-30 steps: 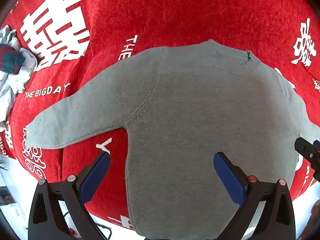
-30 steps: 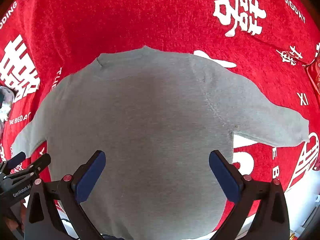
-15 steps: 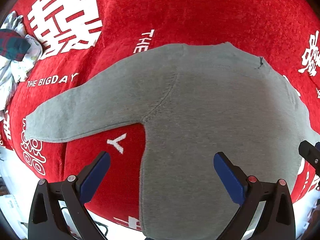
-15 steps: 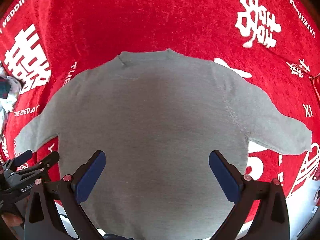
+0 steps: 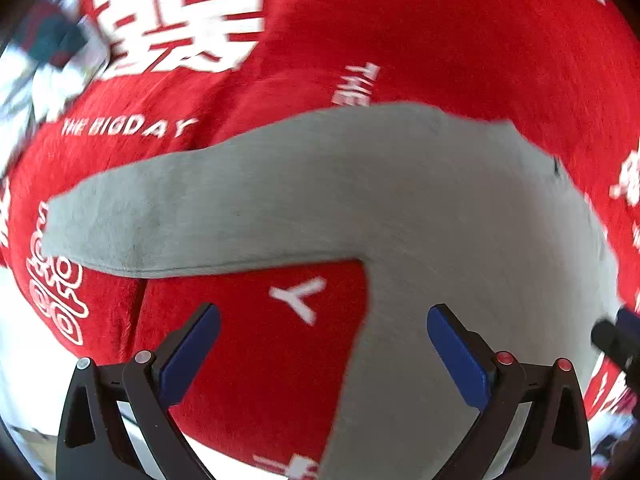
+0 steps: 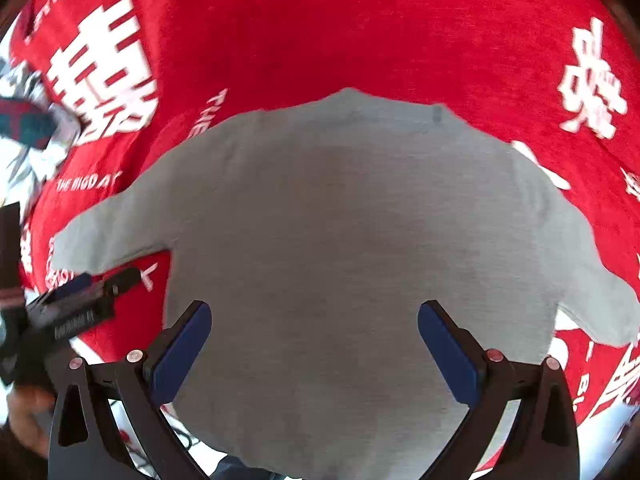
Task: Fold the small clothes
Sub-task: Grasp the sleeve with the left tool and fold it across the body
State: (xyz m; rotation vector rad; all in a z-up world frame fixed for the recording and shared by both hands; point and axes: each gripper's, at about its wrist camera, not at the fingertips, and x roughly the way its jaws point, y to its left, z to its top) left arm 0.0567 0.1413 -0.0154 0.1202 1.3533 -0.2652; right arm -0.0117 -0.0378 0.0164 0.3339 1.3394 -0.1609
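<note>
both grippers hover, fingers spread and holding nothing, over the seemingly flat grey sweater (image 6: 340, 240).

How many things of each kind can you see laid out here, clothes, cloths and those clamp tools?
Grey sweatshirt: 1, spread flat
Red printed cloth under it: 1
Bundle of other fabric at the far left edge, too blurred to name: 1
Handheld grippers: 2, left gripper and right gripper, both with jaws wide apart
Total: 5
</note>
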